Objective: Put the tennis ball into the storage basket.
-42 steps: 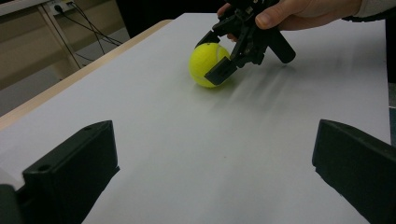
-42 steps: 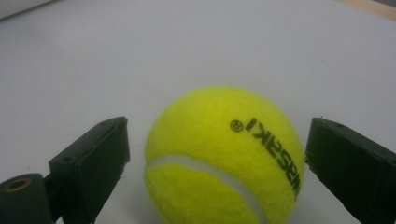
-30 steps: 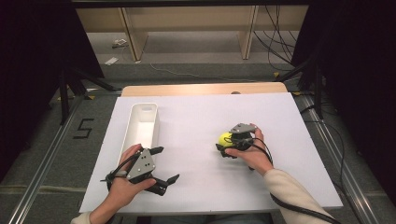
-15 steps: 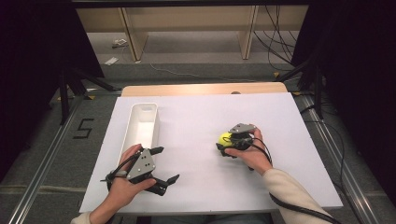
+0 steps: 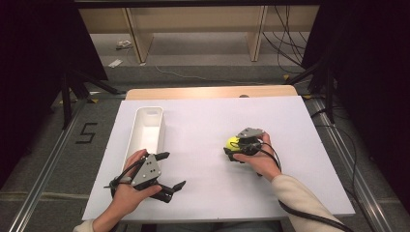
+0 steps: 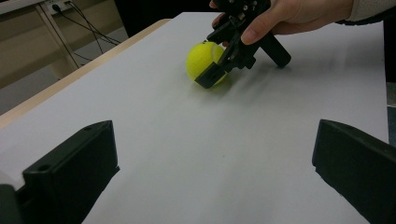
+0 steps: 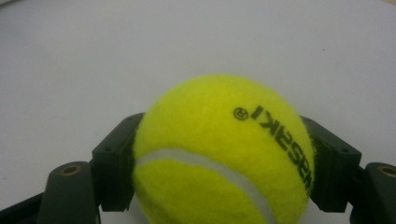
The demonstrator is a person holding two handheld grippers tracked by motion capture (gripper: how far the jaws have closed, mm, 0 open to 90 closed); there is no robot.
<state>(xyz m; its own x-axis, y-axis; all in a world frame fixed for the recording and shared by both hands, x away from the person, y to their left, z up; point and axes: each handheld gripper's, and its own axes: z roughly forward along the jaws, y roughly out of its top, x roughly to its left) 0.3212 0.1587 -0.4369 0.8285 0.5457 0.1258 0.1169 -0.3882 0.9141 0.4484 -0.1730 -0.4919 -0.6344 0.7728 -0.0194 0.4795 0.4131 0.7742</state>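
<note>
A yellow tennis ball rests on the white table top, right of the middle. My right gripper has just been closing its jaws, and both pads now press the ball's sides. The left gripper view shows the same ball with a black jaw across its front and a hand behind it. My left gripper lies near the table's front left edge, open, its jaws spread wide with nothing between them.
A long white bin stands lengthwise at the left, just beyond my left gripper. A wooden strip borders the table's far edge. Cables trail from both grippers, and dark stands flank the table.
Both hands stay where they were. The right gripper's jaws have drawn in around the tennis ball.
</note>
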